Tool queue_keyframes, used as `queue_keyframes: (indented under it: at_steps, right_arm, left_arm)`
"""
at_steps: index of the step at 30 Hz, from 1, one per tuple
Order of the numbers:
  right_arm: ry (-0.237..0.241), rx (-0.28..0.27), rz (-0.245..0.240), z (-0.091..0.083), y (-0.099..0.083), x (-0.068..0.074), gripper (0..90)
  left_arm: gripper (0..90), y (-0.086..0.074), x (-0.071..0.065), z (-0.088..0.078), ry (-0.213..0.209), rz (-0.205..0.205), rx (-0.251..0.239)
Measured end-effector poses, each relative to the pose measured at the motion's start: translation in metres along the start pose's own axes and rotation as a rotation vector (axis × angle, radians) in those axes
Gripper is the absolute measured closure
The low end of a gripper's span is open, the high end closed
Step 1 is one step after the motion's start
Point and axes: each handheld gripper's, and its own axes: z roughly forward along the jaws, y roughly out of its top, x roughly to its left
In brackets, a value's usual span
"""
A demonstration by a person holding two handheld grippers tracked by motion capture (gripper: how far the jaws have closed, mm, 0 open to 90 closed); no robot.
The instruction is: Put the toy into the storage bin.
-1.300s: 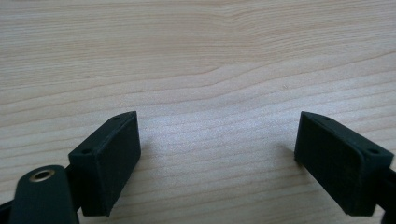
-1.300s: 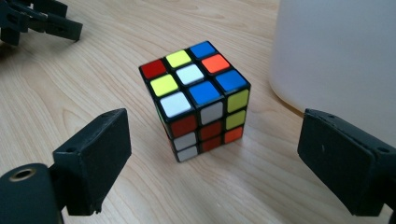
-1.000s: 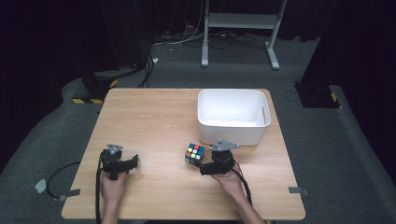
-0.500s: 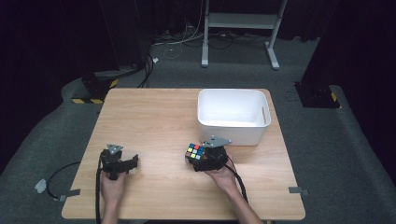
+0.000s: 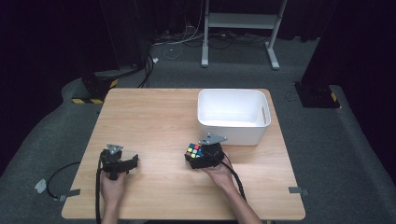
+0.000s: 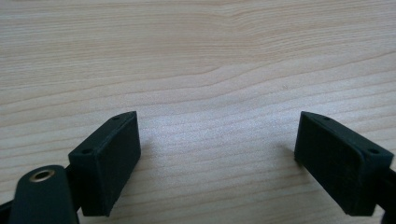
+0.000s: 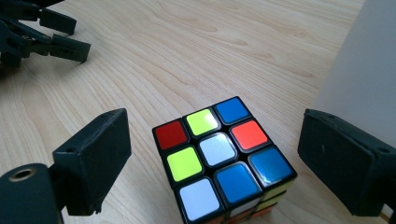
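Right gripper (image 7: 215,158) hovering with fingers (image 7: 93,158) spread wide on either side of Rubik's cube (image 7: 219,158), not touching. Cube sitting on counter (image 5: 154,116) just in front of white bin (image 5: 232,116). Left gripper (image 6: 217,158) resting apart, fingers open over bare wood.

Over the last second the right gripper (image 5: 200,157) has slid leftward across the table, closing in on the puzzle cube (image 5: 193,151) from its right side. A second ago the cube sat just off the claw's left tip; now it stands between the spread jaws, as the right gripper view shows (image 7: 222,161), with a gap on each side and neither jaw touching it
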Motion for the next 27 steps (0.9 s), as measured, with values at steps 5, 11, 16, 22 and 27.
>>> queue_keyframes:
  at_steps: [5,11,16,22,27]
  right_arm:
    - [-0.002,0.009,-0.005,0.005,0.0,0.0,9.4]
    - [-0.009,0.019,-0.012,0.012,-0.002,0.0,9.4]
    - [-0.012,0.029,-0.009,0.017,-0.004,-0.001,9.6]
    - [-0.009,0.039,-0.015,0.024,-0.007,-0.001,10.5]
    - [-0.007,0.052,-0.015,0.029,-0.009,-0.002,12.8]
  left_arm:
    - [14.5,0.0,0.0,0.0,-0.001,0.0,-0.002]
    - [14.5,0.0,0.0,0.0,-0.001,0.0,-0.002]
    - [14.5,0.0,0.0,0.0,-0.001,-0.003,-0.002]
    - [14.5,0.0,0.0,0.0,-0.001,-0.002,-0.002]
    - [14.5,0.0,0.0,0.0,0.0,-0.002,-0.002]
